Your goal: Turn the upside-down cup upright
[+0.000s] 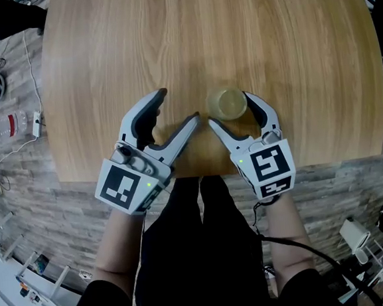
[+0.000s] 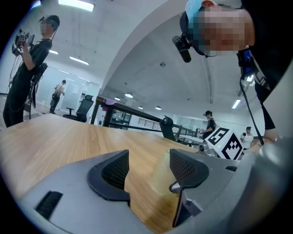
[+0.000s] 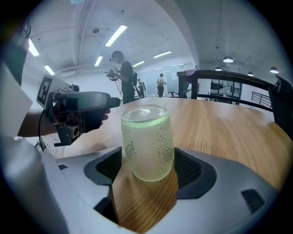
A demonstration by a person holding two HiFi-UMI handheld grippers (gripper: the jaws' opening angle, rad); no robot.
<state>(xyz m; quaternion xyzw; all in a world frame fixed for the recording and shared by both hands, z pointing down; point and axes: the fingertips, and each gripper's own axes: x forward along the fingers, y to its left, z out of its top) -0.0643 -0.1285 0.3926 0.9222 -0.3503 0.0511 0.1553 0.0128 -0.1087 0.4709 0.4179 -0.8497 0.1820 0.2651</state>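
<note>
A pale green translucent cup (image 1: 226, 103) stands on the wooden table (image 1: 168, 38) near its front edge. I cannot tell which end is up. My right gripper (image 1: 229, 110) is open around it, one jaw on each side. In the right gripper view the cup (image 3: 147, 141) fills the gap, with both pads close beside its walls. To the left, my left gripper (image 1: 179, 105) lies low over the table, open and holding nothing. In the left gripper view the cup (image 2: 161, 173) shows faintly past the open left gripper (image 2: 149, 169), and the right gripper's marker cube (image 2: 226, 141) sits beyond.
The table's front edge (image 1: 200, 175) runs just under both grippers. Beyond the left edge the floor holds cables and small gear (image 1: 6, 125). Several people (image 3: 122, 75) stand far off in the room, and a dark railing (image 3: 238, 75) runs behind the table.
</note>
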